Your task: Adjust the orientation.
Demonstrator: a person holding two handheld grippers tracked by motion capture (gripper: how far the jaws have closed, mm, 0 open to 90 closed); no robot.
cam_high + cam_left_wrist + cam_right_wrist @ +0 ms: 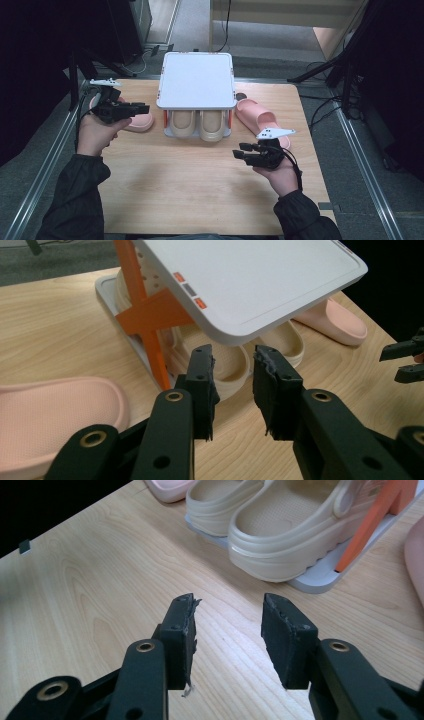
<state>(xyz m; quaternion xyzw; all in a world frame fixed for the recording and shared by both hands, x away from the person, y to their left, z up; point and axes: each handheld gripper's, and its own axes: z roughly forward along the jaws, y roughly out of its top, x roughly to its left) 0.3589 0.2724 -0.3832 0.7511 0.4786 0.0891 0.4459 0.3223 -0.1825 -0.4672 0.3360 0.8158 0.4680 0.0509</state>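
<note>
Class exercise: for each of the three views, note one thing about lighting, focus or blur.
High view: table evenly lit, surroundings dark, image soft. Left gripper view: white rack top bright, near the left gripper slightly blurred. Right gripper view: beige clogs sharp, black corner at upper left.

Wood table (200,190), dark stand legs (320,70) & cables behind.

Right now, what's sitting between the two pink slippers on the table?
In the high view, the white shoe rack stands between the left pink slipper and the right pink slipper, with a pair of beige clogs on its lower shelf.
</note>
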